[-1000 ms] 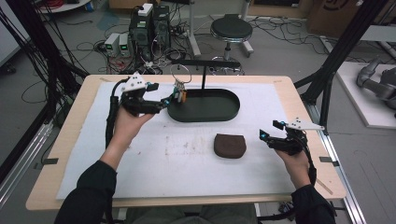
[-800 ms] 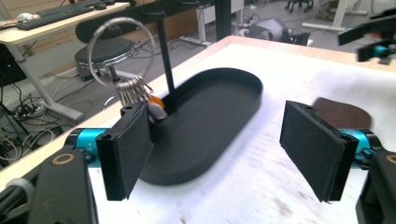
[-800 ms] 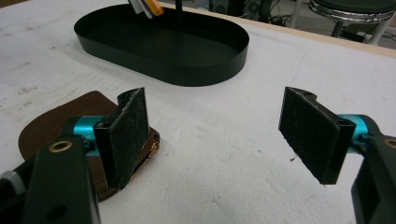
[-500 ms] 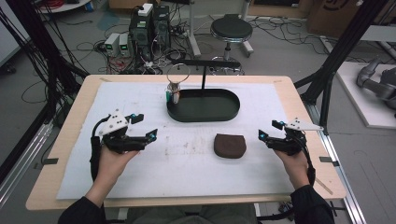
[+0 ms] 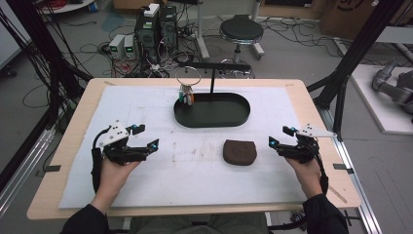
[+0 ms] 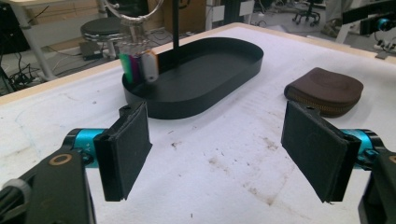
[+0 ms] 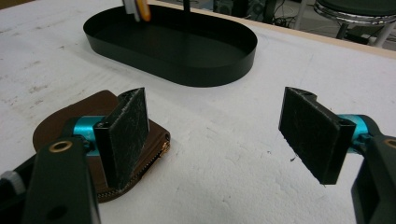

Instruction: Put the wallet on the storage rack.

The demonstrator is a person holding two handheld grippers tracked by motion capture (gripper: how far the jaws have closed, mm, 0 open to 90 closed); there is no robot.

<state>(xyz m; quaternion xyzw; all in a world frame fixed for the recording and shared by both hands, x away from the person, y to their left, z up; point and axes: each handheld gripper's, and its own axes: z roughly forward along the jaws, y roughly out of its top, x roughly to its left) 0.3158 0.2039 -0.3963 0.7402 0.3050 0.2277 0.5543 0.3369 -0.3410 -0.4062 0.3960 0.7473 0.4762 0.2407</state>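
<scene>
Right tongs' left pad hides part of the brown pouch.

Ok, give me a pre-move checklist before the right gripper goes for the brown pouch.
1. Right gripper open, nothing between its fingers: ok.
2. Left gripper open and apart from the pouch: ok.
3. Brown pouch lying flat on the white mat, nothing on it: ok.
4. Pouch zipped shut: cannot tell.
5. Black tray bare for a drop-off: ok.
6. Key ring hanging at the tray's left end, out of the path: ok.
</scene>
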